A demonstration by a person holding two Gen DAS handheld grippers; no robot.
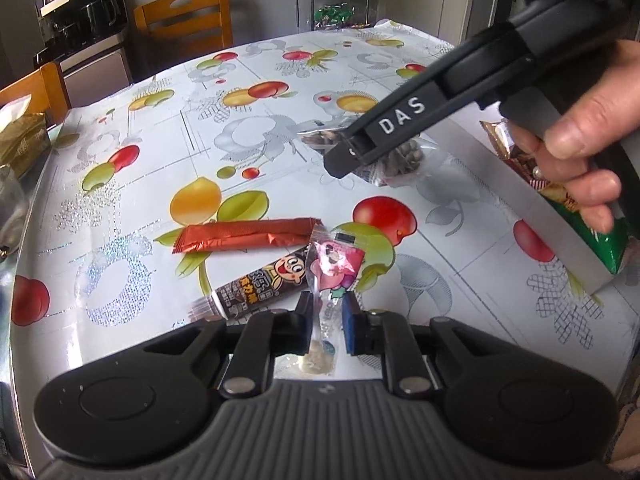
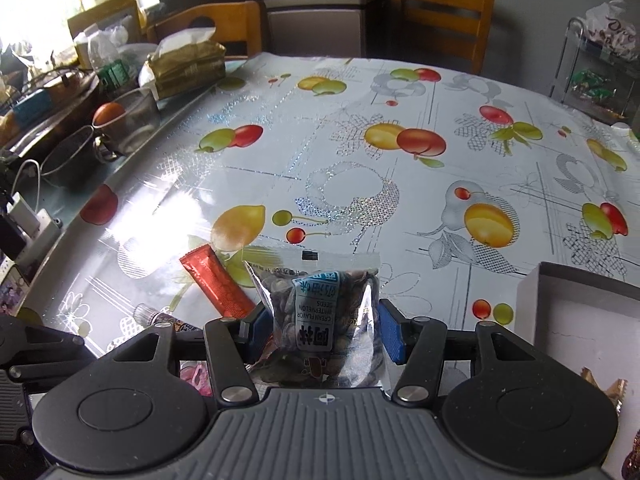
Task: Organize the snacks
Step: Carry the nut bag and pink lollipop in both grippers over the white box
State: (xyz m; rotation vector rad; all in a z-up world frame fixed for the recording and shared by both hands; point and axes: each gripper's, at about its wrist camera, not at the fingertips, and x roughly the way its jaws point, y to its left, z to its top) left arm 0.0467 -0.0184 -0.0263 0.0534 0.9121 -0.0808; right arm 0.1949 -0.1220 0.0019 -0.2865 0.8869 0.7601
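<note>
My left gripper (image 1: 326,316) is shut on a pink candy packet (image 1: 334,264) and holds it just above the table. A red stick packet (image 1: 244,235) and a dark cartoon chocolate stick (image 1: 260,282) lie in front of it. My right gripper (image 2: 320,330) is open around a clear bag of watermelon seeds (image 2: 320,312), its blue pads a little apart from the bag's sides. In the left wrist view the right gripper (image 1: 340,160) hangs over that bag (image 1: 400,160). The red stick also shows in the right wrist view (image 2: 218,284).
A grey box (image 1: 560,220) with snack packets (image 1: 600,240) stands at the right; its rim shows in the right wrist view (image 2: 580,280). A gold tissue pack (image 2: 188,66), bowls (image 2: 128,120) and clutter line the left edge. Wooden chairs (image 2: 440,16) stand behind the table.
</note>
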